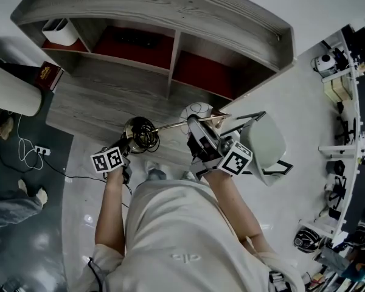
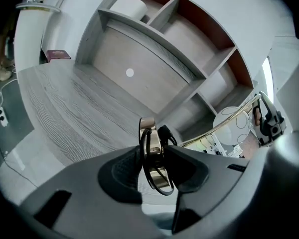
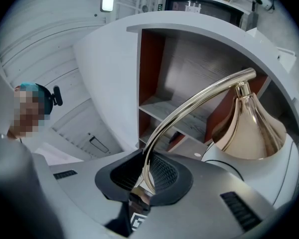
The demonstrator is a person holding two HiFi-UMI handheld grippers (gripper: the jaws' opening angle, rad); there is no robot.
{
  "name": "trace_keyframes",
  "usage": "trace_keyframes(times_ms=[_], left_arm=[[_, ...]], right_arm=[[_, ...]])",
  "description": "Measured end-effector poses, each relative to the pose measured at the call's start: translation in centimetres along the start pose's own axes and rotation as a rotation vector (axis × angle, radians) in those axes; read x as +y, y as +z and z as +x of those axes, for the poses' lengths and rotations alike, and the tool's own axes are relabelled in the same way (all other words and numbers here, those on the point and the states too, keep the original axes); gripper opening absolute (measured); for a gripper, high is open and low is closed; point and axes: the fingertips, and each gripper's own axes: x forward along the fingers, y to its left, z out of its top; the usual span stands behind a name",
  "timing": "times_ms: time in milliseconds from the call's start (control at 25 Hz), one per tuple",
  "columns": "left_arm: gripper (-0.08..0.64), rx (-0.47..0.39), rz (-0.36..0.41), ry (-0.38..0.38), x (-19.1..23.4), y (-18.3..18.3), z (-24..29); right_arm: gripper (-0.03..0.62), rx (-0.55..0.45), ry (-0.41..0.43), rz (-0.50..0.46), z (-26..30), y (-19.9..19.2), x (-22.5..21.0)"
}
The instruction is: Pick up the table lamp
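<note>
The table lamp has a round brass base [image 1: 138, 129] wound with black cord, a thin curved brass stem [image 1: 170, 125] and a pale bell shade [image 1: 198, 111]. It hangs tilted over the desk's front edge. My left gripper [image 1: 129, 142] is shut on the base; in the left gripper view the disc [image 2: 152, 148] stands edge-on between the pads, cord [image 2: 167, 133] looped behind it. My right gripper [image 1: 196, 125] is shut on the stem. In the right gripper view the stem [image 3: 189, 106] rises from between the jaws [image 3: 145, 176] and arches to the brass shade [image 3: 249, 126].
A grey wooden desk [image 1: 103, 102] carries a curved shelf unit with red-backed cubbies; a white box [image 1: 61, 32] sits in the left one. A red book [image 1: 48, 75] lies at the desk's left end. A grey chair [image 1: 264, 145] stands at right, a power strip [image 1: 41, 150] on the floor.
</note>
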Motion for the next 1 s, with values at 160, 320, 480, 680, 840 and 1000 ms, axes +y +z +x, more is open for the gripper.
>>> trace_keyframes(times_ms=[160,320,480,680,840,1000], left_arm=[[0.15,-0.015,0.004,0.013,0.1,0.4,-1.0],[0.15,-0.027,-0.003,0.007,0.3,0.5,-1.6],[0.15,-0.03,-0.011,0.013,0.5,0.4,-2.0],[0.149,-0.038,-0.013,0.018,0.6,0.5,-2.1],[0.149,-0.037,-0.016,0.019,0.6,0.7,-2.1],[0.149,-0.03,-0.02,0.017,0.5,0.6,-1.9]], right_arm=[[0.069,0.006,0.023,0.011,0.3,0.0,0.4],[0.067,0.018,0.047,0.014,0.7,-0.3,0.9],[0.066,0.03,0.054,0.011,1.1,-0.5,1.2],[0.066,0.038,0.065,0.006,1.1,-0.6,1.3],[0.066,0.041,0.063,0.005,1.3,-0.6,1.3],[0.066,0.042,0.065,0.0,1.3,-0.4,1.2]])
